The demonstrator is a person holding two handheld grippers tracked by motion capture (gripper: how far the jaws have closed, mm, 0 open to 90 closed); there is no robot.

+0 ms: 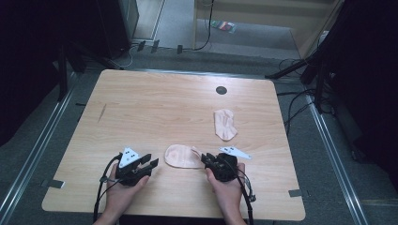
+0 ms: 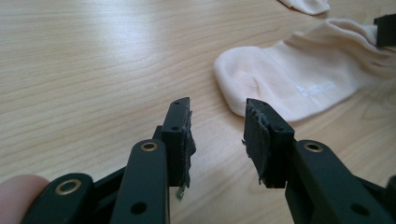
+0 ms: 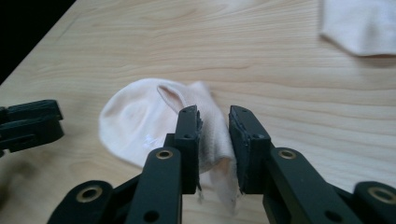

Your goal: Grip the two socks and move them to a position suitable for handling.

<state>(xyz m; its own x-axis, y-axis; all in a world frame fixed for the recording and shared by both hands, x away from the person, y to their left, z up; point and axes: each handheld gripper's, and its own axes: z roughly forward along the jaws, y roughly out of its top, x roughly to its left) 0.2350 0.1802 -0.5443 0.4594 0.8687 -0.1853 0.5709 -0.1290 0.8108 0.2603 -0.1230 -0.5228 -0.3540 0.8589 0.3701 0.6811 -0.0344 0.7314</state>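
A pale pink sock [image 1: 182, 156] [image 2: 289, 79] [image 3: 140, 116] lies rumpled on the wooden table [image 1: 155, 108] near the front edge, between my two grippers. My left gripper [image 1: 151, 161] [image 2: 217, 112] sits just left of the sock's toe, open, with only bare wood between its jaws. My right gripper [image 1: 206, 158] [image 3: 214, 116] is at the sock's right end; its jaws stand slightly apart with the sock's folded edge lying loosely between them. A second matching sock [image 1: 225, 124] [image 3: 359, 23] lies flat farther back on the right.
A small black round hole [image 1: 221, 90] sits near the table's far edge. A thin dark mark [image 1: 102, 112] is on the left part of the tabletop. Cables and dark stands crowd the floor around the table.
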